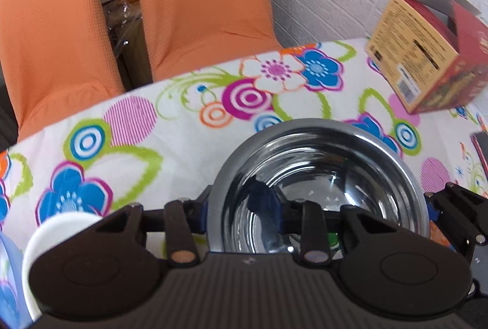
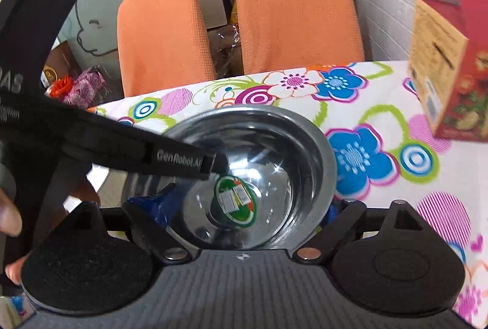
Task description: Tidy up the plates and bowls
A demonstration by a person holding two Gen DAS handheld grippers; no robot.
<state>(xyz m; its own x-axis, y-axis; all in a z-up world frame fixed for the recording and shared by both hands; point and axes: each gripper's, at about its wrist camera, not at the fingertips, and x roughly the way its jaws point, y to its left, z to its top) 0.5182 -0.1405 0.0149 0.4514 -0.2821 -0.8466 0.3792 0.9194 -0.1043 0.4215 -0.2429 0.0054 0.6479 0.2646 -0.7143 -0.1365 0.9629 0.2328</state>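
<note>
A shiny steel bowl [image 1: 320, 164] sits at the near edge of the flowered tablecloth [image 1: 170, 127], and both views show it close up. My left gripper [image 1: 239, 207] is shut on the bowl's left wall, one blue pad outside the rim and one inside. In the right wrist view the bowl [image 2: 274, 139] has a green round sticker [image 2: 236, 196] on its bottom, and the left gripper [image 2: 210, 164] reaches in from the left. My right gripper [image 2: 242, 208] is open, its fingers spread on either side of the bowl's near part. A white bowl [image 1: 58, 228] lies at lower left, partly hidden.
A red and yellow carton [image 1: 427, 63] stands on the table at the far right by the white wall. Two orange chairs [image 1: 198, 2] are pushed against the far edge, with bags and boxes behind them. A person's hand [image 2: 9, 216] holds the left gripper.
</note>
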